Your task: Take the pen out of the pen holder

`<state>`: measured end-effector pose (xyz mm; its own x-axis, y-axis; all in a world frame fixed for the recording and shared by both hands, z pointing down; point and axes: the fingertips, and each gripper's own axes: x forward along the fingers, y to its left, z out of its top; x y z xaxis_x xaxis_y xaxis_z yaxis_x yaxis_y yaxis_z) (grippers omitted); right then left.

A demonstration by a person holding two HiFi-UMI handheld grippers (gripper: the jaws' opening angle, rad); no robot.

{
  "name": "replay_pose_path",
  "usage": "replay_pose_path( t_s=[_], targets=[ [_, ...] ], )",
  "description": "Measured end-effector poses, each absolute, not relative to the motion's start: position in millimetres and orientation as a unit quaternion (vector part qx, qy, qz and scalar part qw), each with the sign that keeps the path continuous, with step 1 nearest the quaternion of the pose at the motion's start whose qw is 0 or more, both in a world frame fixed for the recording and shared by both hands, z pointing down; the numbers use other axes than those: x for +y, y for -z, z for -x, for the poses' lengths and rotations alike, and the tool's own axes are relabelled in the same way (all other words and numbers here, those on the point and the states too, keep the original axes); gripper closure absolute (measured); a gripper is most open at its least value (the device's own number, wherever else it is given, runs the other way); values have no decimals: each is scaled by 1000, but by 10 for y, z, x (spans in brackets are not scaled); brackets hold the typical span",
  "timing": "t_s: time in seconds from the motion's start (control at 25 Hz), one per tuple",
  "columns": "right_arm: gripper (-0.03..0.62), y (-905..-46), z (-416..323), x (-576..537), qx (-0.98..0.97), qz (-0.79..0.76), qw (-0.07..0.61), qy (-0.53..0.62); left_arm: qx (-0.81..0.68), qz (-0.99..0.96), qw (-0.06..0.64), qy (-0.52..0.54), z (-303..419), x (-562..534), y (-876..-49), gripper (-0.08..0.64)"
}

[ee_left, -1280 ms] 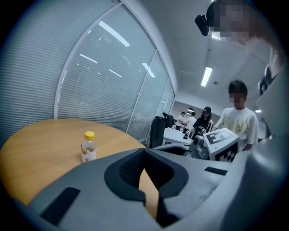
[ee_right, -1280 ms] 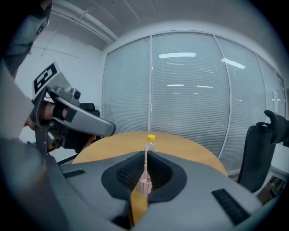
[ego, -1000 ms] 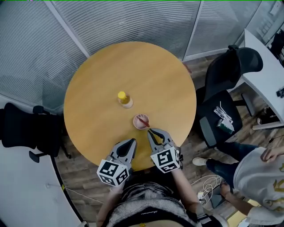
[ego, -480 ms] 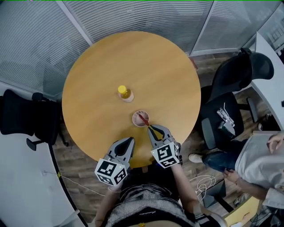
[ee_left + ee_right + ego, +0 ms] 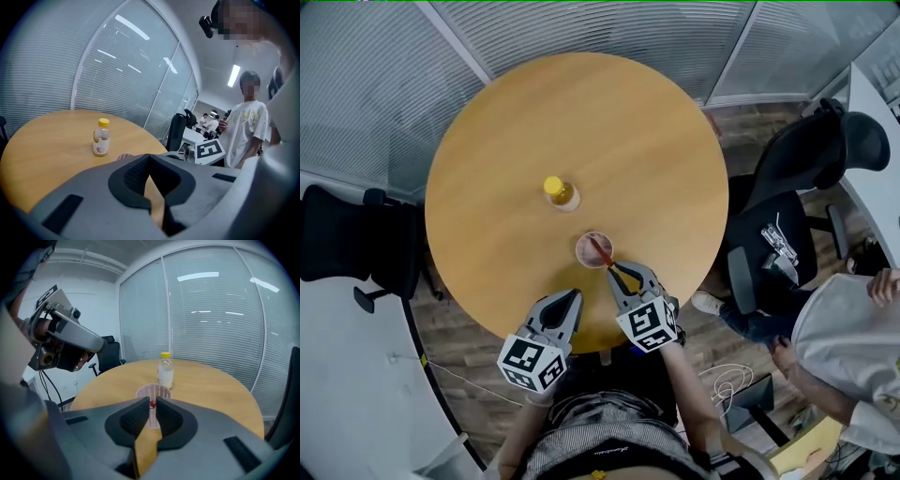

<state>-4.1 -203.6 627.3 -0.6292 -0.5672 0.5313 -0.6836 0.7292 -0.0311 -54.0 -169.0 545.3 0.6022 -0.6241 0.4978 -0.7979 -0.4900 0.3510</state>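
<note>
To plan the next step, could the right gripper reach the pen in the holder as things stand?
Probably yes: the right gripper sits right beside the pen holder, nothing lies between them, and the red end of the pen shows in its jaw gap.

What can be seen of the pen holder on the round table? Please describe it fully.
The pen holder is a small round cup, pale pink, with walls that look like perforated plastic mesh. It stands upright on the wooden table, near the person's edge, apart from the yellow-capped bottle. A red pen leans inside, its end above the rim toward the right gripper, which does not appear to touch the cup.
</note>
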Motion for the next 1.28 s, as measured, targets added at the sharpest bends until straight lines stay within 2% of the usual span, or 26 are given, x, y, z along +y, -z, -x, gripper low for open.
replay_pose_path(
  t_s=[0.08,0.2,0.36,0.96,1.08,1.28],
  targets=[
    [549,-6302,57,-2036,-897,-345,252,-115,-418,-849,284,-156,530,-1700,-5483,555],
    [495,-6352,72,-2035,-897,-340,259,-115,-419,-848,286,-157,528,-1705,-5492,555],
    [477,-6417,67,-2063,-895,-339,268,-110,-422,-847,283,-157,525,-1721,-5472,555],
    [480,-6438,132,-2170,-894,-346,263,-110,-435,-840,283,-158,620,-1714,-5467,555],
    [508,-6440,136,-2178,-893,-348,264,-110,-437,-839,283,-157,644,-1711,-5460,555],
    [517,-6440,136,-2190,-891,-350,265,-112,-436,-839,285,-157,647,-1689,-5475,555]
  ],
)
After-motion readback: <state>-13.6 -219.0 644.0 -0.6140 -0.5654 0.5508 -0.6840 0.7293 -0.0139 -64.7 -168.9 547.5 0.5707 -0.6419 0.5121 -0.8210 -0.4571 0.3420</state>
